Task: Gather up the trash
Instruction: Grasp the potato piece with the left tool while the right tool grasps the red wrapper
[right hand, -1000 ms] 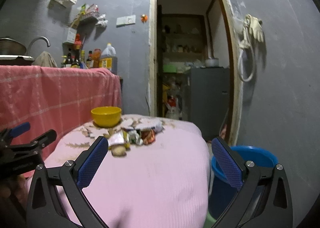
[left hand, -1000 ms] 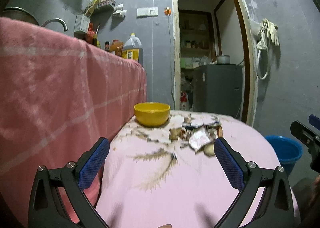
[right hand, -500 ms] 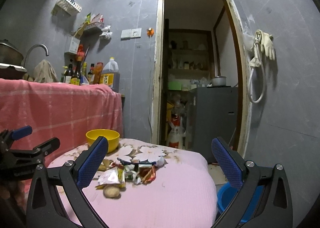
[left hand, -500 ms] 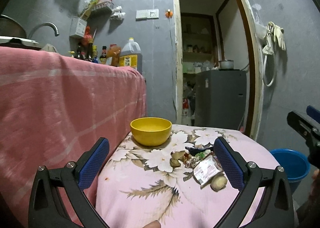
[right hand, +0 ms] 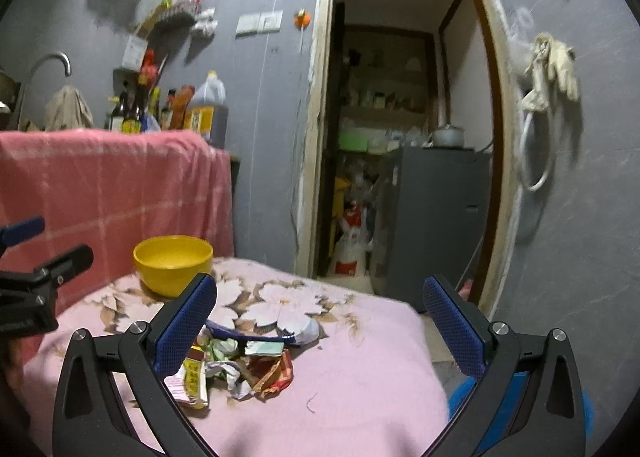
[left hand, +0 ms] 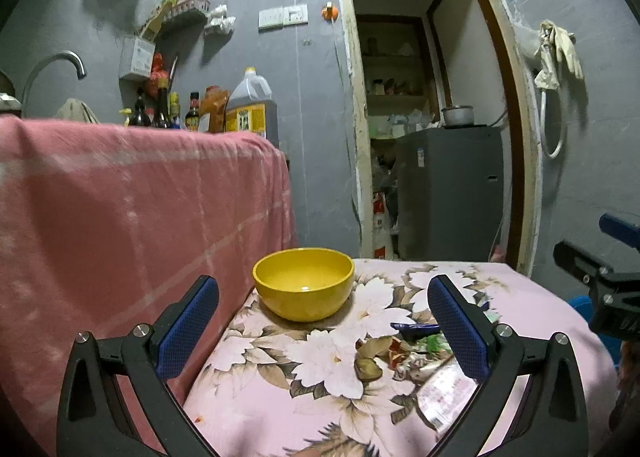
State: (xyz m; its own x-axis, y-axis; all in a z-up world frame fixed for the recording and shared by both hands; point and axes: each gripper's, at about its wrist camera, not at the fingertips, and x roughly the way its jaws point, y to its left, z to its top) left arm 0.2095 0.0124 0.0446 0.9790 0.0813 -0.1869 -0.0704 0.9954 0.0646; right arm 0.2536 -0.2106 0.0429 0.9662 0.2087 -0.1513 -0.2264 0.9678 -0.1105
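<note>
Presently, on view:
Table (right hand: pixel 360 389): draped in pink floral cloth.
Trash pile (right hand: pixel 240 365): crumpled wrappers mid-table, near the yellow bowl (right hand: pixel 173 265).
Left claw (left hand: pixel 323 331): spread wide, empty, facing the bowl.
Right claw (right hand: pixel 320 331): spread wide, empty, over the pile.
Blue bucket (right hand: pixel 460 401): beside the table.
</note>
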